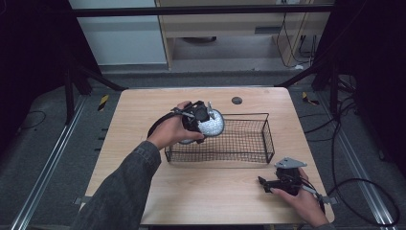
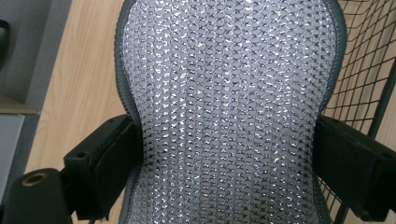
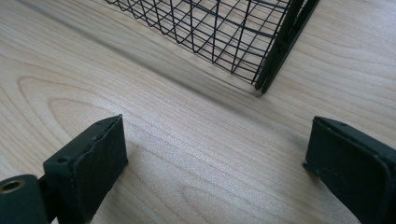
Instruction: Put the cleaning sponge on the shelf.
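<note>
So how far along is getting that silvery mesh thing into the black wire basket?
Done: the left gripper is clamped on the silvery mesh-covered pad and holds it at the left end of the black wire basket. In hand: carrying it over the rim. Left: lowering it in and letting go. The right gripper is open over bare light wood table.

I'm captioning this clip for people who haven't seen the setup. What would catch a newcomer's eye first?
First, the glittery silver mesh object clamped in the left gripper, held at the left end of the black wire basket mid-table. Next, the right gripper, open with nothing between its jaws, low over the bare wood table near the basket's front right corner.
</note>
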A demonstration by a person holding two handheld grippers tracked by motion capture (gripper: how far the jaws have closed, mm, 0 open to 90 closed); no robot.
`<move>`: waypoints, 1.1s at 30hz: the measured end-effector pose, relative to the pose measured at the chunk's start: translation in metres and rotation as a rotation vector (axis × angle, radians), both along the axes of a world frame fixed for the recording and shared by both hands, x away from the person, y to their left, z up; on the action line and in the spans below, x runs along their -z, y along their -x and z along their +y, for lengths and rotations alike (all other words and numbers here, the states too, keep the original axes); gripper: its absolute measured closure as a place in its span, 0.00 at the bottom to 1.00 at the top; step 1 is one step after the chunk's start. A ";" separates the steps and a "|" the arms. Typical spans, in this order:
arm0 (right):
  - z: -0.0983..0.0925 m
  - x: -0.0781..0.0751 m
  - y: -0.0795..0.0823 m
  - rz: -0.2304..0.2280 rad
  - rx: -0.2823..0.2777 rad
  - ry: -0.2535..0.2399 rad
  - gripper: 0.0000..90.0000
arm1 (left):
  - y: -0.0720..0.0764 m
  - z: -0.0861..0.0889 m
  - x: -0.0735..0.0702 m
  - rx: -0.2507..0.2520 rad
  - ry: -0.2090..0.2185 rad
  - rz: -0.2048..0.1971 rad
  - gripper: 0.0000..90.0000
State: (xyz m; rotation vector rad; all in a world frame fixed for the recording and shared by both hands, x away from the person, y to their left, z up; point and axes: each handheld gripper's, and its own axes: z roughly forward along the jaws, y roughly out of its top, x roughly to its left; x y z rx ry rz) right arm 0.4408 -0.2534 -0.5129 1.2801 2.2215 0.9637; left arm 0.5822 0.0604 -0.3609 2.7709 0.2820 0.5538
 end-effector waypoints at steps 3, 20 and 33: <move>0.000 0.000 0.000 0.000 0.000 0.000 0.06 | 0.001 -0.001 0.002 0.007 -0.011 0.001 0.11; 0.000 0.000 0.000 -0.002 0.000 0.004 0.06 | 0.002 0.004 0.016 0.022 -0.026 0.024 0.13; 0.000 0.000 0.000 -0.003 -0.002 0.004 0.06 | 0.002 0.002 0.024 0.022 -0.025 0.020 0.12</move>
